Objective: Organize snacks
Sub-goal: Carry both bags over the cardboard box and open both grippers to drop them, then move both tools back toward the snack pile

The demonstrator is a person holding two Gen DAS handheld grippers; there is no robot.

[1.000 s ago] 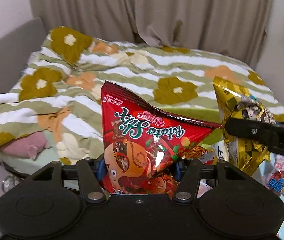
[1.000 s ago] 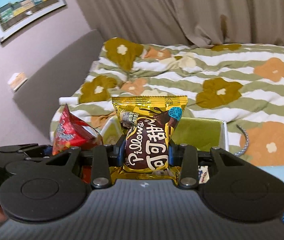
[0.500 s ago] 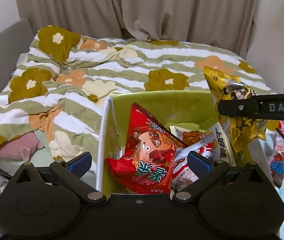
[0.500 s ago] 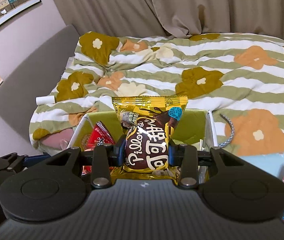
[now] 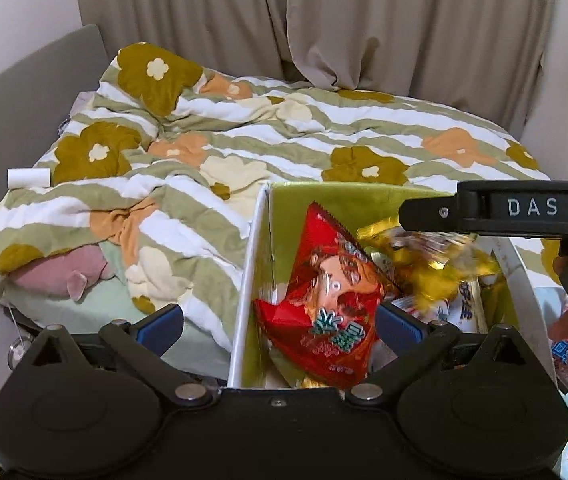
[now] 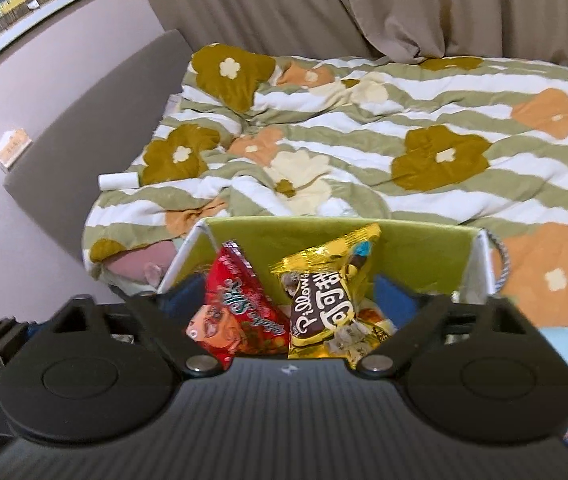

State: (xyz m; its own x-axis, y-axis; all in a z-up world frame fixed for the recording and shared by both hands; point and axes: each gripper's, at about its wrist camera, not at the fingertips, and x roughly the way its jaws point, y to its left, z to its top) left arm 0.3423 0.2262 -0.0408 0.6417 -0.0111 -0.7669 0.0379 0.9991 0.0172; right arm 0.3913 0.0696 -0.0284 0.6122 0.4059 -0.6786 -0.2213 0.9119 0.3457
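One big bed (image 5: 323, 148) with a flowery blanket lies behind one green box (image 6: 423, 240), and in the box sit one red chip bag (image 5: 323, 300) and one gold cookie bag (image 6: 327, 300). The left gripper (image 5: 280, 324) has its fingers spread wide with the red bag lying loose between them, and the right gripper (image 6: 291, 300) is spread wide too, the gold bag between its fingers. Half a second ago the right gripper squeezed the gold bag up high; now the bag is let go, tipped in the box beside the red one.
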